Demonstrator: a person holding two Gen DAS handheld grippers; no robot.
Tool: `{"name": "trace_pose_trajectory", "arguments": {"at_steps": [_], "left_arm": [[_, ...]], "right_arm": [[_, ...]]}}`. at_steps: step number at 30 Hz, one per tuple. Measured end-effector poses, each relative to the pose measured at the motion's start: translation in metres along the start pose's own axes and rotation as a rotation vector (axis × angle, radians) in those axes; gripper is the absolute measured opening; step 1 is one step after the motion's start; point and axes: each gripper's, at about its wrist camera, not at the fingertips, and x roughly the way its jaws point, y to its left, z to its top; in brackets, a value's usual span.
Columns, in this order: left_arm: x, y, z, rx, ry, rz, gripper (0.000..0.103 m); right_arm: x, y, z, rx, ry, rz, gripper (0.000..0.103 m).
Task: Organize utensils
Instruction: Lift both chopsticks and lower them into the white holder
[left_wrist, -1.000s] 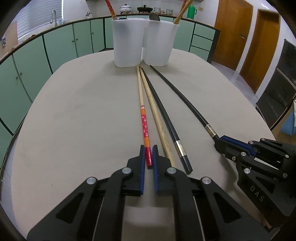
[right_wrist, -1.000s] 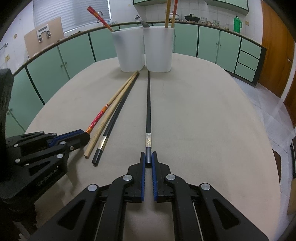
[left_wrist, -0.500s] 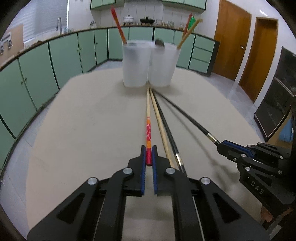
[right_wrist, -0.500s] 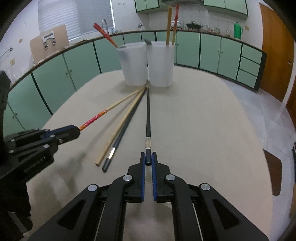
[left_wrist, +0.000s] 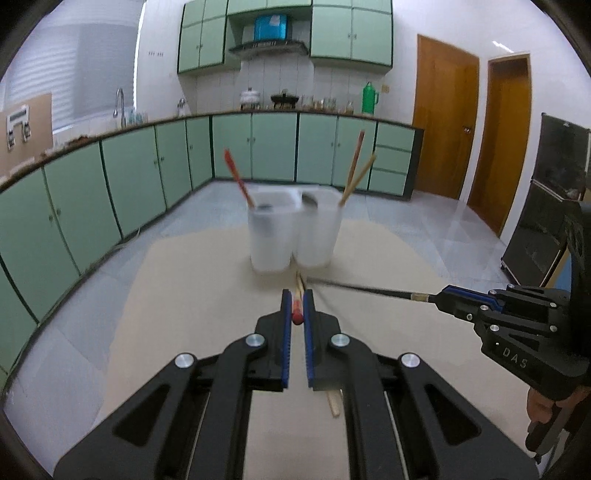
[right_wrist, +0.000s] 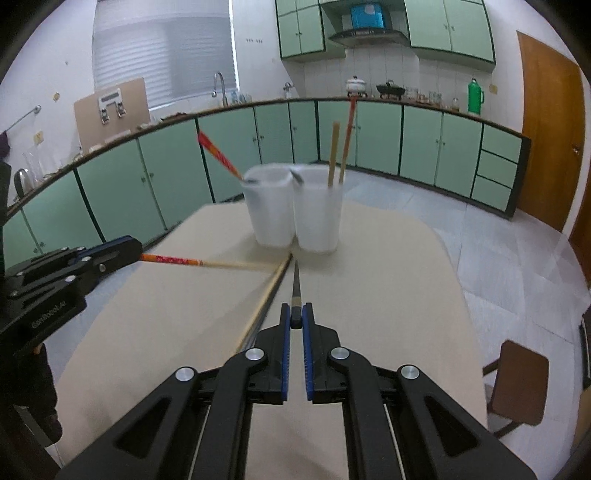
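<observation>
My left gripper is shut on the red-ended wooden chopstick, lifted off the table; it also shows in the right wrist view. My right gripper is shut on the black chopstick, also raised; it also shows in the left wrist view. Both chopsticks point toward two white holders at the table's far end, which hold a red chopstick and two wooden ones. A plain wooden chopstick and another black one lie on the table.
The beige table drops to the floor on all sides. Green cabinets line the far walls. A brown stool stands right of the table.
Both grippers have lifted their chopsticks' near ends well above the table and tilted up; the view now looks level across the kitchen. The two other chopsticks stay lying on the table.
</observation>
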Motion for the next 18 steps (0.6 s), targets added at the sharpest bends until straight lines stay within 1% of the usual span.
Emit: {"name": "trace_pose_trajectory", "arguments": {"at_steps": [5, 9, 18], "left_arm": [[-0.007, 0.001, 0.024, 0.012, -0.052, -0.010, 0.005], [-0.010, 0.000, 0.037, 0.022, -0.076, -0.020, 0.005], [-0.021, -0.001, 0.064, 0.048, -0.125, -0.045, 0.005]], "right_arm": [[-0.014, -0.002, 0.029, -0.009, -0.046, 0.027, 0.006], [-0.022, -0.001, 0.054, -0.022, -0.075, 0.063, 0.006], [-0.029, 0.008, 0.089, -0.089, -0.104, 0.084, 0.006]]}}
